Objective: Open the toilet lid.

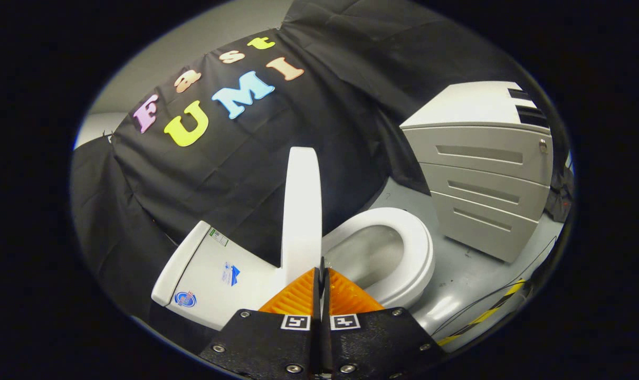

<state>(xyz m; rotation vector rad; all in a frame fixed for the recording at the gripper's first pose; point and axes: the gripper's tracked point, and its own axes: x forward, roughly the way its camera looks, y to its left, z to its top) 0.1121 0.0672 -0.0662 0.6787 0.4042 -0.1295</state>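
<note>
I see the toilet lid (301,211) standing raised, edge-on, rising straight up just ahead of the fingertips. Its lower end sits right at the tips of my gripper (322,277), touching or nearly so; I cannot tell whether it is caught between them. The two fingers (298,298) are pressed together with only a thin dark seam between them, so I read them as closed, with nothing visibly held.

To the right of the lid the seat (411,253) lies down around the open bowl (369,253). To the left of the lid is the white tank (213,274), with a few stickers on its face.

Beyond the toilet hangs the black cloth wall (245,158). Off to the right, well apart from the bowl, a grey drawer cabinet (483,174) stands on the pale floor (467,274), and a thin cable (509,287) and a yellow-and-black striped strip (488,311) run across the floor near it.
</note>
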